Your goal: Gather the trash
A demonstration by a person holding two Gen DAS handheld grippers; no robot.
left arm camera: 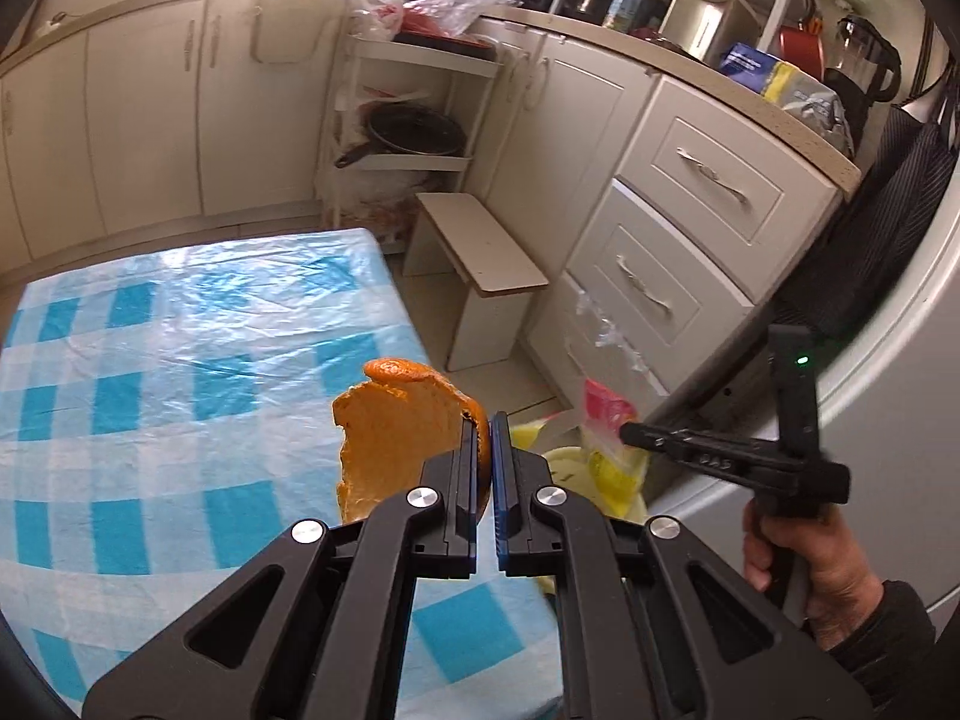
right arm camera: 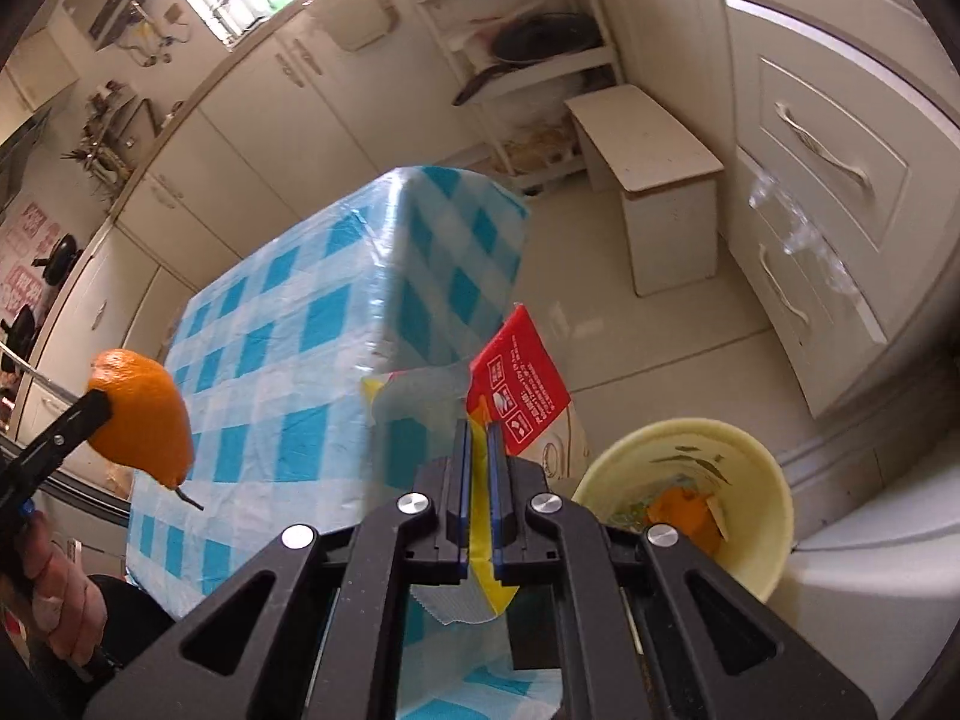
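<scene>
Curling orange peel (left arm camera: 396,438) pinched in left tongs (left arm camera: 485,420), pale inside.

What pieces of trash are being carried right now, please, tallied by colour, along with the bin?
Orange: 1, the orange peel in the left gripper.
Red and yellow: 1, the wrapper in the right gripper.
Pale yellow: 1, the bin.
Total: 3

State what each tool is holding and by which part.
Left tool: orange peel, pinched at its right edge. Right tool: red and yellow plastic wrapper, clamped on its yellow lower edge.
</scene>
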